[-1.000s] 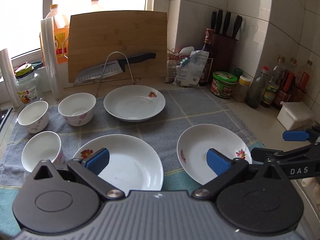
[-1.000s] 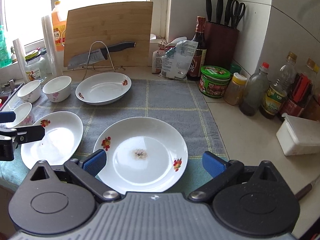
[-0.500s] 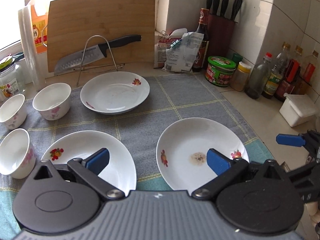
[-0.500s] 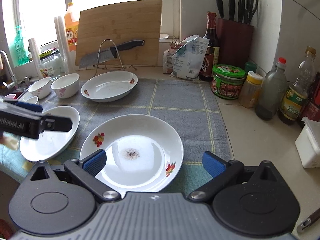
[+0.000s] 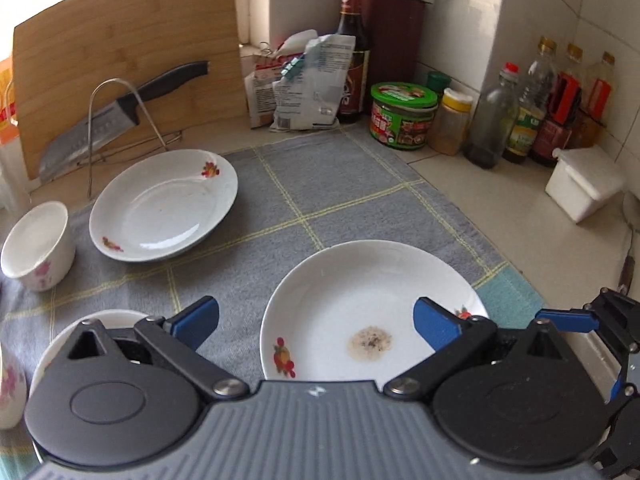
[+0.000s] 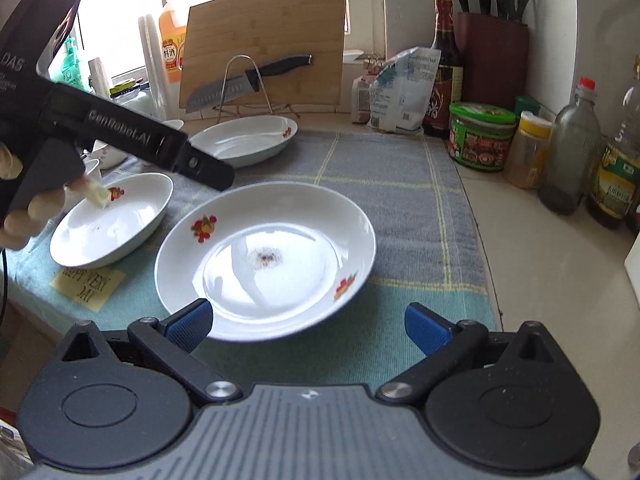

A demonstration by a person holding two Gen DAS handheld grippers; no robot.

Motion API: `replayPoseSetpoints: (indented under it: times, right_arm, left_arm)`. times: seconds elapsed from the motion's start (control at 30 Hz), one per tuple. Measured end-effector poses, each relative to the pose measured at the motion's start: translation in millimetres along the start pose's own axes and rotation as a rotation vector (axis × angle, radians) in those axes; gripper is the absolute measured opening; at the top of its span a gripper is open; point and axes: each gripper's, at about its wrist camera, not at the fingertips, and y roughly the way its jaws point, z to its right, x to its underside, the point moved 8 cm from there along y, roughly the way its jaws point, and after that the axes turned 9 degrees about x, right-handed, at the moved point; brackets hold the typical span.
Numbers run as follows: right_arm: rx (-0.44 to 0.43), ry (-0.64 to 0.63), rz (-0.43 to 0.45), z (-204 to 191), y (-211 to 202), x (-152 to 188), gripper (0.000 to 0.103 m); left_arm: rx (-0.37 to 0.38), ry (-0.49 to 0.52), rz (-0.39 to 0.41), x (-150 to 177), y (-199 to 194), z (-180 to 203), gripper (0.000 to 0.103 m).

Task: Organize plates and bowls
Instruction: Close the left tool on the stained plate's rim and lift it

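Risk first: stained plate [image 6: 265, 258] lying flat near front edge of grey cloth [image 6: 392, 184]; could slide off, or knock neighbouring plate [image 6: 110, 220], if nudged by one finger before closing. Round, so no long axis; hollow facing up, rim level. Right gripper [image 6: 306, 326] wide open, empty, just short of near rim. Left gripper [image 5: 316, 320] likewise wide, empty, above same plate.

Your left gripper [image 5: 316, 322] fills the bottom of its own view, blue fingertips spread wide with nothing between them. Your right gripper [image 6: 306, 326] sits likewise at the bottom of its view, jaws wide apart and empty. At the left edge of the right view, your left hand [image 6: 24, 208] wraps the left gripper's handle.
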Motion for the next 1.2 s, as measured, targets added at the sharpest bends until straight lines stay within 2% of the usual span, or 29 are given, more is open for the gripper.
replayPoseSetpoints:
  times: [0.1, 0.33, 0.5, 0.7, 0.83, 0.93, 1.03, 1.2]
  right_arm:
    - [0.009, 0.012, -0.025, -0.7, 9.7, 8.2, 0.103]
    - [-0.034, -0.028, -0.036, -20.9, 20.5, 16.6, 0.103]
    - [0.008, -0.139, -0.053, -37.2, 38.4, 26.2, 0.103]
    - [-0.018, -0.17, 0.004, -40.6, 44.5, 23.2, 0.103]
    - [-0.045, -0.179, 0.08, -39.4, 44.6, 26.1, 0.103]
    - [-0.049, -0.175, 0.101, -38.5, 43.5, 27.5, 0.103]
    - [-0.047, -0.175, 0.1, -39.0, 44.2, 25.8, 0.103]
    - [-0.048, -0.174, 0.113, -39.3, 44.4, 26.8, 0.103]
  left_arm:
    - [0.01, -0.008, -0.032, -2.6, 7.3, -3.1, 0.102]
    - [0.118, 0.031, -0.09, -9.1, 22.0, -7.5, 0.102]
    - [0.205, 0.094, -0.165, -5.3, 40.4, -5.8, 0.102]
    - [0.25, 0.153, -0.226, -2.3, 56.3, -5.0, 0.102]
    - [0.279, 0.163, -0.279, -1.8, 69.8, -6.0, 0.102]
    - [0.296, 0.164, -0.308, -1.9, 79.2, -7.4, 0.102]
    - [0.337, 0.138, -0.343, -3.0, 87.3, -10.0, 0.101]
    - [0.401, 0.075, -0.405, -3.3, 97.7, -15.8, 0.091]
